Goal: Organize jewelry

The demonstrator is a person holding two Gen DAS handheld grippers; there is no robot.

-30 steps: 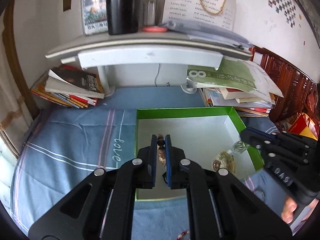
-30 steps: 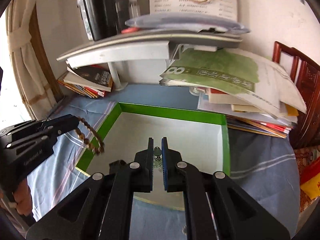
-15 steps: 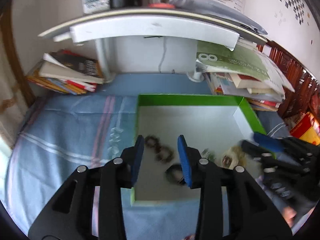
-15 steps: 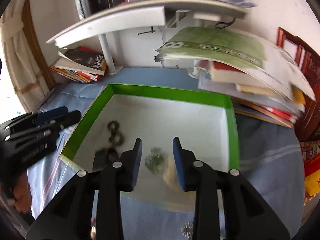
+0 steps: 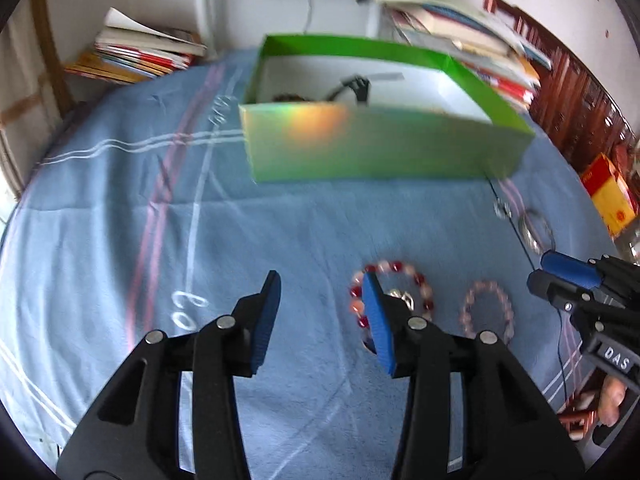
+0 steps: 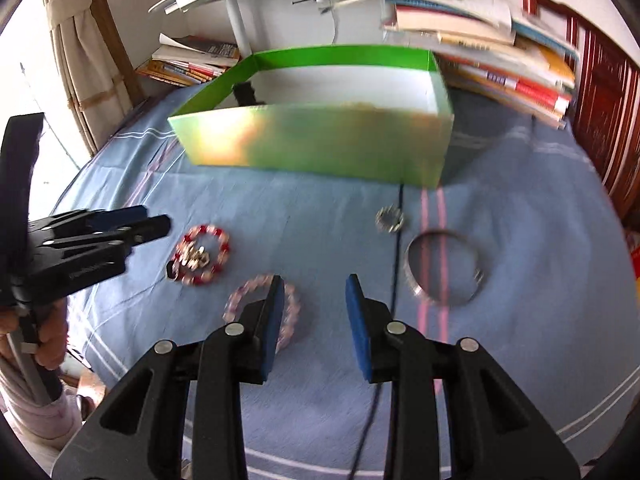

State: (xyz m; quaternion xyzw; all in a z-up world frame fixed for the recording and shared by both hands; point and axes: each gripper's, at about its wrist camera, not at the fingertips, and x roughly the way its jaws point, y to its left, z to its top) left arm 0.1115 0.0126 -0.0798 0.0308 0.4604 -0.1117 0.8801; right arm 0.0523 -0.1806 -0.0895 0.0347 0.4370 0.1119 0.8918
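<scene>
A green box [image 5: 380, 148] [image 6: 320, 144] with a white inside stands on the blue cloth. A red and pink bead bracelet [image 5: 400, 272] [image 6: 208, 252], a pale pink bead bracelet [image 5: 490, 308] [image 6: 256, 296], a silver bangle [image 6: 442, 268] [image 5: 532, 232] and a small silver ring [image 6: 390, 218] lie on the cloth in front of it. My left gripper [image 5: 320, 312] is open and empty, its right finger over the red bracelet. My right gripper [image 6: 316, 316] is open and empty, its left finger over the pale pink bracelet.
A black cord [image 6: 396, 240] runs across the cloth from the box towards me. Stacks of books [image 6: 500, 60] [image 5: 140, 56] lie behind the box on both sides, under a white shelf. A wooden chair [image 6: 608, 92] stands at the right.
Both grippers let go of their jewelry in the box, opened, and pulled back and down to the cloth in front of the box.
</scene>
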